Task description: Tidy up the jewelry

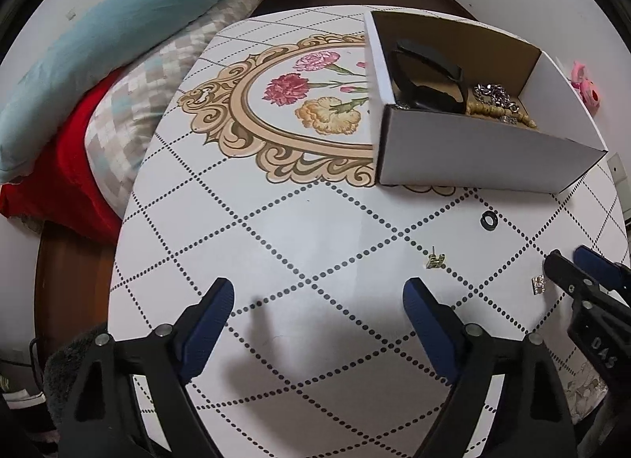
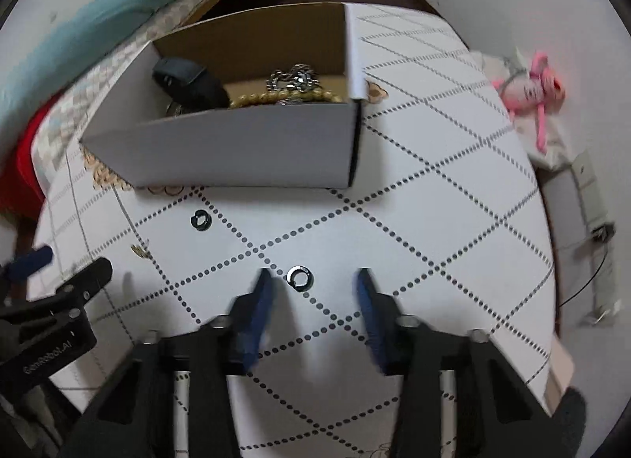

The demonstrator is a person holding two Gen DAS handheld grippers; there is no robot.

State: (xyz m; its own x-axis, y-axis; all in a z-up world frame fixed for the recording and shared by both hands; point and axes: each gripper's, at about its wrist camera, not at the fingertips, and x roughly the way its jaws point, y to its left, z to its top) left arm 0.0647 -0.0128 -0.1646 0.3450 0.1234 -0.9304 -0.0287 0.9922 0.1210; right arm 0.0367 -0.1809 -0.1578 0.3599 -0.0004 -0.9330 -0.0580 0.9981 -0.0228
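A white cardboard box (image 1: 473, 154) (image 2: 236, 150) stands on the table and holds a black band, a silver chain and gold beads. On the table lie a black ring (image 1: 489, 219) (image 2: 200, 219), a gold earring (image 1: 435, 260) and a sparkly earring (image 1: 538, 284). A second dark ring (image 2: 298, 277) lies just ahead of my right gripper (image 2: 315, 292), which is open and empty. My left gripper (image 1: 315, 304) is open and empty above bare table, left of the gold earring. The right gripper also shows in the left wrist view (image 1: 579, 264).
The table (image 1: 276, 229) has a white cloth with dotted diamonds and a flower medallion. A bed with teal, checked and red bedding (image 1: 98, 75) lies to the left. A pink plush toy (image 2: 532, 87) sits off the table's right edge.
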